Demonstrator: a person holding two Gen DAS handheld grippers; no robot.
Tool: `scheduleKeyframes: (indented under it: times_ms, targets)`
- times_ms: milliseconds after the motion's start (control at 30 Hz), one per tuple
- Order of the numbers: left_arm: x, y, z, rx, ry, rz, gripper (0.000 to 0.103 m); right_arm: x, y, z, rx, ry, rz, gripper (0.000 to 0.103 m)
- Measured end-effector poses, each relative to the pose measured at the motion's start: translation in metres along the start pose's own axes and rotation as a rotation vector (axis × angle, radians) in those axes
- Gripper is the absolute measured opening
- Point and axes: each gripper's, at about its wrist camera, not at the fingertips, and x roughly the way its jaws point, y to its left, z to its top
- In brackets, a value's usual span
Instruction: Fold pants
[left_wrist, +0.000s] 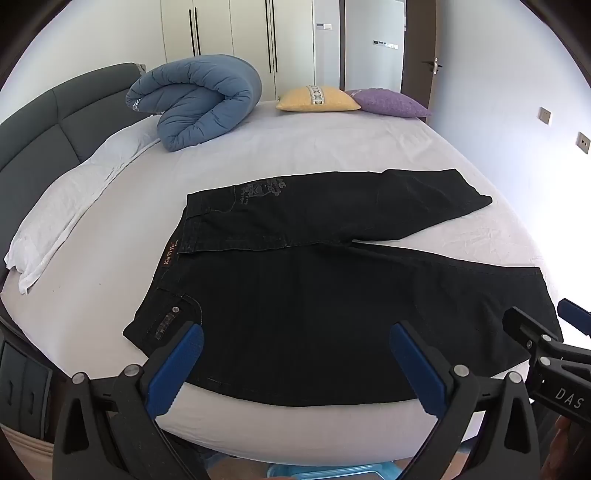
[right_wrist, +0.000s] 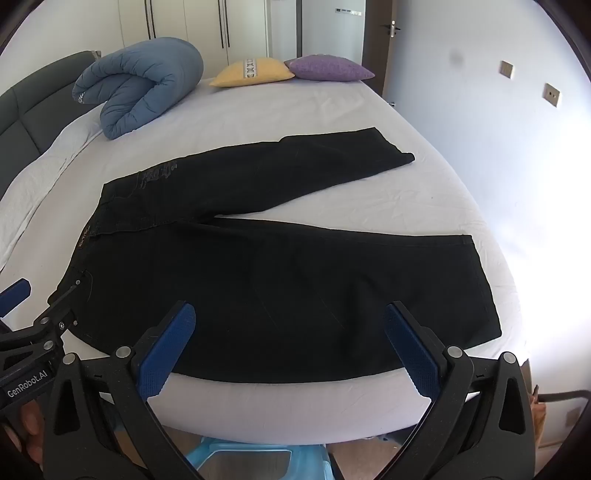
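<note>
the black denim pants (left_wrist: 314, 295) lie spread flat on the white-sheeted bed (left_wrist: 258, 155), legs splayed apart, no fold made yet. left hand-held gripper (left_wrist: 295, 365) and right hand-held gripper (right_wrist: 288, 350) hover over the near edge, jaws wide apart, empty.

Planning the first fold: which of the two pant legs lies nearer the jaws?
The wide leg along the bed's front edge, just beyond both open grippers. The other leg angles away toward the cushions, its cuff much farther back.
</note>
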Motion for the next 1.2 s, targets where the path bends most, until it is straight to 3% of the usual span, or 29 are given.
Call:
scheduleKeyframes:
  times_ms: [1200]
  targets:
    - [-0.002, 0.009, -0.01, -0.018, 0.009, 0.0, 0.103, -0.005, 0.008, 0.0, -0.016, 0.0, -0.01, 0.103]
